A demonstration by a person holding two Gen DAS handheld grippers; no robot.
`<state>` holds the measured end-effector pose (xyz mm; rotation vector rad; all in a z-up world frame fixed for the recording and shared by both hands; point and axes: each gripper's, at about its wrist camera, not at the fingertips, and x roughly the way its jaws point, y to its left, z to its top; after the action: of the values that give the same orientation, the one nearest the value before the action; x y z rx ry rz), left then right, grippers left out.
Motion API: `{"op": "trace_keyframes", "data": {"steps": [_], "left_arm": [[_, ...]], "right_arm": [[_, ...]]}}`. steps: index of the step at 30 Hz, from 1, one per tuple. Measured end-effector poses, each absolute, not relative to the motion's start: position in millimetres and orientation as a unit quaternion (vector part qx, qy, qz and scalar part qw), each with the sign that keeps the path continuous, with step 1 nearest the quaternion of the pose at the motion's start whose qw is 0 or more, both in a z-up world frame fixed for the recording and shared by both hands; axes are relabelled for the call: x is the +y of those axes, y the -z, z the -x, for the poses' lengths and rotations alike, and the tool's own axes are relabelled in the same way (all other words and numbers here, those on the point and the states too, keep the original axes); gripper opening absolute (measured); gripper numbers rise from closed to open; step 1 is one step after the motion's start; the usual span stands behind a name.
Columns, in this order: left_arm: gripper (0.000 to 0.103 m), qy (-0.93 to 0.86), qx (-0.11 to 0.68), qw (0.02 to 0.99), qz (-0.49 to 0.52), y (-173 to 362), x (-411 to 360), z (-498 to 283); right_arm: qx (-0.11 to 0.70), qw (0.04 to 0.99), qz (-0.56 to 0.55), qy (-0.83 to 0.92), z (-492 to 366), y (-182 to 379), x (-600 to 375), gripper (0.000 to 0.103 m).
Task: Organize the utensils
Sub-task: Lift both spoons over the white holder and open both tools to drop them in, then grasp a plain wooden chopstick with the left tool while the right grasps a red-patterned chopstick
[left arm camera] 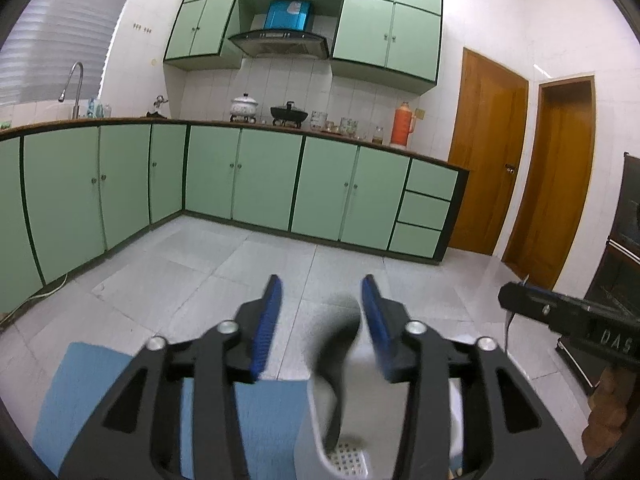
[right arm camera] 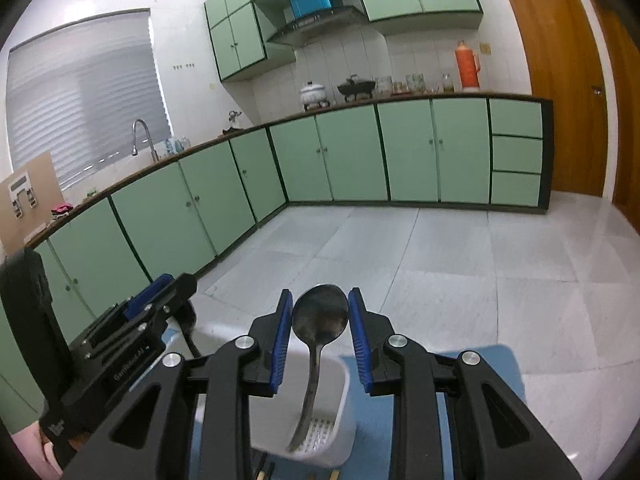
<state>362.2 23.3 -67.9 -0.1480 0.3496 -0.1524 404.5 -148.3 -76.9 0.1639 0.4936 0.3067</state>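
Observation:
A white utensil holder (right arm camera: 320, 412) with a perforated bottom stands on a blue mat (right arm camera: 472, 376). A metal spoon (right arm camera: 320, 316) stands in it, bowl up, between the fingers of my right gripper (right arm camera: 320, 320); the jaws are open, apart from the spoon. In the left wrist view a dark spoon (left arm camera: 338, 344), blurred, leans in the holder (left arm camera: 332, 432) between the fingers of my left gripper (left arm camera: 322, 312), which is open. The right gripper (left arm camera: 560, 312) shows at the right edge there. The left gripper (right arm camera: 160, 300) shows at the left of the right wrist view.
Green base cabinets (right arm camera: 360, 152) and a countertop with pots, jars and an orange thermos (right arm camera: 466, 66) run along the far walls. The tiled floor (right arm camera: 440, 248) lies beyond. Wooden doors (left arm camera: 488, 152) are at the right. Utensil ends (right arm camera: 264, 468) lie on the mat near the holder.

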Motion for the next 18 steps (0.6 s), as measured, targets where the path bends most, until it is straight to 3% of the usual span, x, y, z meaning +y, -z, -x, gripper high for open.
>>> {"op": "trace_keyframes", "data": {"steps": [3,9,18], "left_arm": [[0.053,0.073,0.175,0.98,0.065,68,24,-353],[0.068,0.065,0.167,0.983,0.047,60,24,-325],[0.09,0.057,0.191,0.98,0.024,62,29,-238]], "right_arm": [[0.248,0.953,-0.084,-0.155,-398,85,-148,0.029],[0.242,0.954,-0.096,-0.147,-374,89,-157,0.04],[0.249,0.956,-0.109,-0.106,-290,112,-184,0.067]]}}
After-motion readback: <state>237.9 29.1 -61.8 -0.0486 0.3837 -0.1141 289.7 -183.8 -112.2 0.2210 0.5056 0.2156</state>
